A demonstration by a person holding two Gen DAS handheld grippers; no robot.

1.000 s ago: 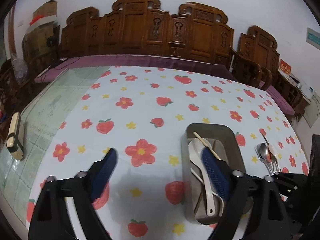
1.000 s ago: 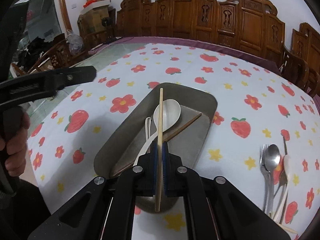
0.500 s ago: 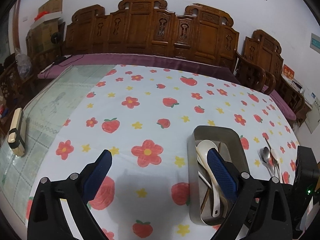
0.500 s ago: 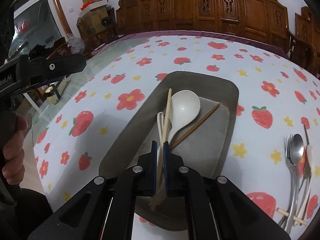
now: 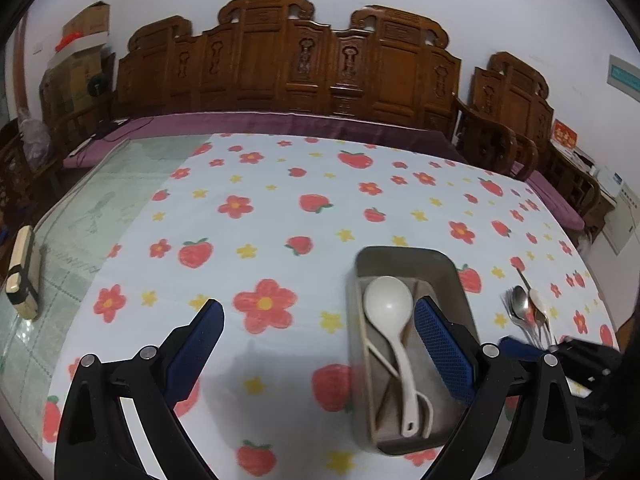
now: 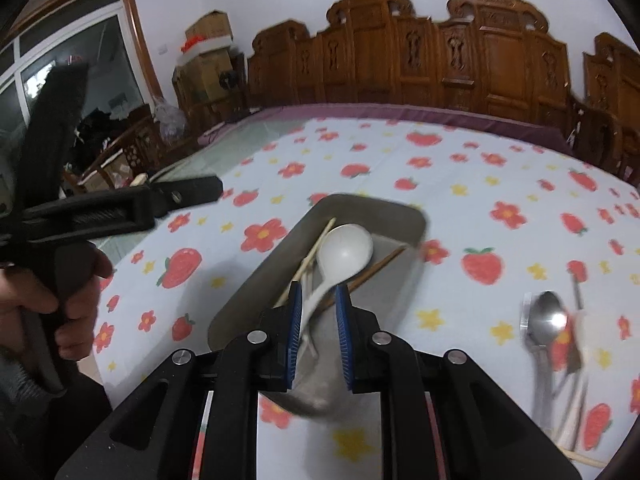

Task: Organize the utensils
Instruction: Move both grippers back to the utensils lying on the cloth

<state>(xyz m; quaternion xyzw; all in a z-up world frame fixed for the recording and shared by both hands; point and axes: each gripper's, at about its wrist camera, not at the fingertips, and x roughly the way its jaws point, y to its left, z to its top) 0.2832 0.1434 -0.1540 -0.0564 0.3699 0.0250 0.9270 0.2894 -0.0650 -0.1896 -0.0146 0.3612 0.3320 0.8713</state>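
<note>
While the loose pile of shiny metal spoons and forks (image 6: 548,332) lies on the strawberry tablecloth (image 6: 480,184), it sits off to the right of the right gripper (image 6: 318,334). Its long way points away from us. That gripper, jaws parted and holding nothing, is nearer than the wide-open left gripper (image 5: 316,344). Both hang by the grey metal tray (image 6: 384,208).

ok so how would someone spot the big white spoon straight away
Find the grey metal tray on the strawberry-print tablecloth. The white spoon lies inside it, bowl toward the wooden chairs. Its wide round bowl sets it apart from the thin wooden chopsticks beside it.
</note>
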